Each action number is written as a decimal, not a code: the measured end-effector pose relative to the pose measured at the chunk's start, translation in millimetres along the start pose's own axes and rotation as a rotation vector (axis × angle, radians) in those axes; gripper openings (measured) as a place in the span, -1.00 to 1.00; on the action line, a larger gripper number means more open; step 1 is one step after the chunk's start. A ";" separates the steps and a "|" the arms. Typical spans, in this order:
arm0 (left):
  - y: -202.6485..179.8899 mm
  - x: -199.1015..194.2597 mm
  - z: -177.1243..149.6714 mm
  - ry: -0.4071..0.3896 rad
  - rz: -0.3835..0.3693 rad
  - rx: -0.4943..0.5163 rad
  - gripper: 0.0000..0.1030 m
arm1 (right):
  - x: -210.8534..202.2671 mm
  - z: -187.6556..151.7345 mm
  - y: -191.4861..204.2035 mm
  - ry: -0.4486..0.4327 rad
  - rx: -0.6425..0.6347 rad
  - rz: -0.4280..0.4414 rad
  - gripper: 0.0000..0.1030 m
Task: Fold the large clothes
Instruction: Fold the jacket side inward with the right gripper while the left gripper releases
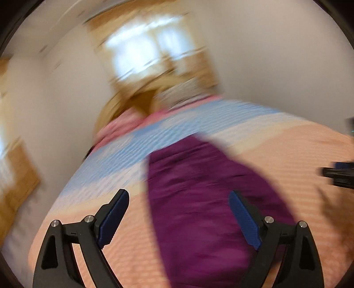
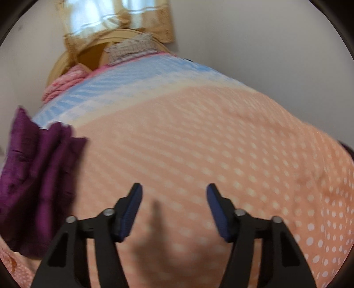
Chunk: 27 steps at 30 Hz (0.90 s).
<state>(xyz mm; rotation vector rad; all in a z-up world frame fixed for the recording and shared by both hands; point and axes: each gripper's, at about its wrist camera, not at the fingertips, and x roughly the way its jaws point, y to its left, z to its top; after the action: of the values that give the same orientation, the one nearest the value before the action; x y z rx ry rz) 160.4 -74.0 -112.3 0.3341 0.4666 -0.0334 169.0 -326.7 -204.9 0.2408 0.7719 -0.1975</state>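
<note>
A purple garment [image 1: 199,199] lies as a long folded strip on the bed, running away from me. My left gripper [image 1: 179,195] is open and empty, above the garment's near left part. In the right wrist view the same purple garment [image 2: 37,177] lies at the left edge. My right gripper [image 2: 174,188] is open and empty above bare bedspread, to the right of the garment. Its tip shows at the right edge of the left wrist view [image 1: 338,174]. The left wrist view is blurred by motion.
The bed is covered by a peach dotted bedspread [image 2: 221,144] with a blue and white band [image 2: 132,82] further back. A pink pillow [image 2: 64,82] and a wooden headboard [image 2: 66,57] are at the far end, under a curtained window [image 2: 110,15]. Pale walls stand on both sides.
</note>
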 end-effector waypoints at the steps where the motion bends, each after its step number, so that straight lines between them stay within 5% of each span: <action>1: 16.5 16.9 0.6 0.027 0.029 -0.054 0.78 | -2.3 8.1 16.3 -0.008 -0.018 0.022 0.14; 9: 85.8 112.8 -5.1 0.174 0.207 -0.330 0.78 | -11.9 66.5 156.3 -0.067 -0.176 0.084 0.14; 16: 101.0 164.8 -12.7 0.299 0.190 -0.503 0.79 | 19.4 81.6 245.0 -0.049 -0.231 0.044 0.08; 20: 95.6 172.8 -19.9 0.305 0.104 -0.553 0.78 | 48.6 76.3 248.7 -0.028 -0.184 0.024 0.08; 27: 42.2 168.6 -0.1 0.242 0.041 -0.407 0.79 | 75.0 54.7 199.1 0.011 -0.097 -0.037 0.02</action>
<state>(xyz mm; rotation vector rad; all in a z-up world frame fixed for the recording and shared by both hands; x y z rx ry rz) 315.5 -26.7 -174.7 -0.0545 0.6914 0.1423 310.2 -159.0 -191.9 0.1360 0.7952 -0.1928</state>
